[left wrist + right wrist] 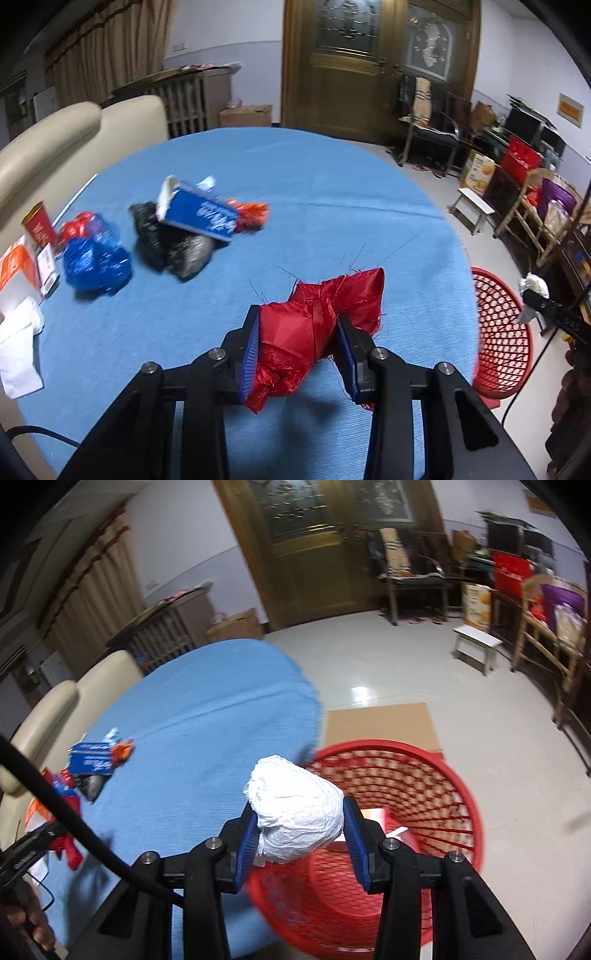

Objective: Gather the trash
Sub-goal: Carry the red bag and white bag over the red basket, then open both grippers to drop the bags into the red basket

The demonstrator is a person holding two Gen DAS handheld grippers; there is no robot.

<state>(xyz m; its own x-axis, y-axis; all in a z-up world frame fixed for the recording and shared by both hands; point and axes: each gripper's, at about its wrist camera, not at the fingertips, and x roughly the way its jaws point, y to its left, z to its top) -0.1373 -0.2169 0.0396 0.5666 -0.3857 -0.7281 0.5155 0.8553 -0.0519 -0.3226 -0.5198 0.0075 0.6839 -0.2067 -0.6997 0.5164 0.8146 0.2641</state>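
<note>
There are two claws, and each one holds one piece of trash. The left claw (299, 343) is squeezed tight on a bunch of red cloth (317, 325) with frayed threads, held just above the blue bench (314, 192). The right claw (299, 830) is squeezed tight on a ball of crumpled white paper (295, 812). That ball hangs over the near rim of the one red basket (424, 786), which stands on the floor right beside the bench. Inside the basket lie a red piece and a white piece, too blurry to name.

More trash lies on the bench, in a bunch at the left. There is one blue box (199, 212) resting on top of one black bag (173, 245). One orange wrapper (251, 214) touches the box. One blue and red wrapper (94, 254) lies just beside the black bag. One red cup (38, 225) stands upright near the edge. One orange and white carton (16, 266) and some white paper (18, 347) lie at the far left edge.

A flat sheet of brown cardboard (380, 725) lies on the floor behind the basket. One small white stool (476, 646) stands well apart. A black cable (74, 823) crosses the right claw's view on the left.
</note>
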